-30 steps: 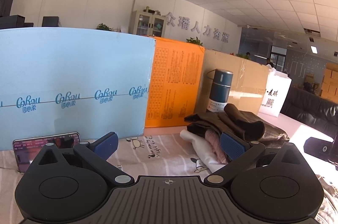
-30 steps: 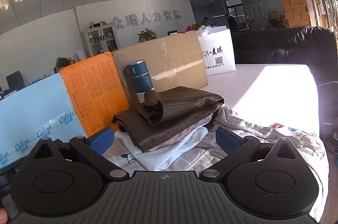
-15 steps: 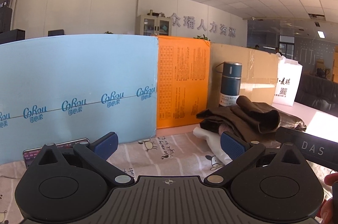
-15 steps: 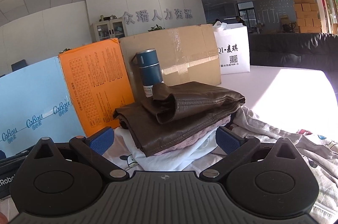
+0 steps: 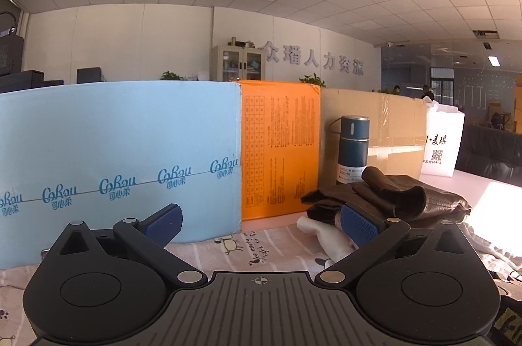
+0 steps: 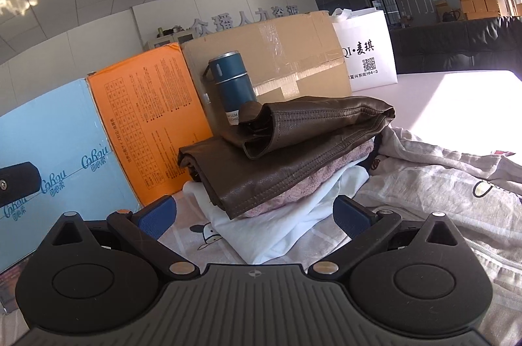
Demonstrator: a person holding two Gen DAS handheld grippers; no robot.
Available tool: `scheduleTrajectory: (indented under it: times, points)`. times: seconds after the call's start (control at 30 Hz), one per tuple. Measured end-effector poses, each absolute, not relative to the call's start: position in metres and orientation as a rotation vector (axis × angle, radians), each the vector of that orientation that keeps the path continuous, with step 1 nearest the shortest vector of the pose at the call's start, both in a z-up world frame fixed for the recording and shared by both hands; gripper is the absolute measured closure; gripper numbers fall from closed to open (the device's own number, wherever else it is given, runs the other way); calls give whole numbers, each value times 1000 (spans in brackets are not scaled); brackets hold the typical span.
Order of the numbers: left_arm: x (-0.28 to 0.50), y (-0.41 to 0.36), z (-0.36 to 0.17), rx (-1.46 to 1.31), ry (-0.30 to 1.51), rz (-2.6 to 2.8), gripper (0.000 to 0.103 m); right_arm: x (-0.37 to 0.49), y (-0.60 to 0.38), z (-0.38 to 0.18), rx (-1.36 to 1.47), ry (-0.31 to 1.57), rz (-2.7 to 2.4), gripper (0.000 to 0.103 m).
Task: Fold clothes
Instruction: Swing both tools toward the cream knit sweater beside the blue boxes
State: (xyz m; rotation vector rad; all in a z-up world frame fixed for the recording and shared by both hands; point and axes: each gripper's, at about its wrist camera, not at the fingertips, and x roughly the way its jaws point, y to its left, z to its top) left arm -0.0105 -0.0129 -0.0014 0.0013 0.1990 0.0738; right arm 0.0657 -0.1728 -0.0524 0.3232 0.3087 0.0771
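Beside right gripper (image 6: 256,215), nearer clothes stack (image 6: 287,156) (before: farther)

1. The blue board (image 5: 117,163) on my left repeated "CoRou".
2. The teal flask (image 5: 353,150) read "VACUUM BOTTLE".
3. The far white bag (image 6: 365,52) showed "104-3" under a QR code.

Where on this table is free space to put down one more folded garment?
Free: the bare white tabletop right of the clothes stack, before the white bag. Crowded: the flask and boxes behind the stack, and the grey garment beside it.
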Motion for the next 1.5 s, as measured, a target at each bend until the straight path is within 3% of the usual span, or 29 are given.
scheduleTrajectory:
  times: [0.7, 1.5]
  points:
    - [-51, -11, -2, 78, 185, 234, 0, 57, -158, -59, 406, 324, 382, 0]
    - [-193, 79, 11, 49, 195, 629, 0, 23, -139, -45, 412, 318, 711, 0]
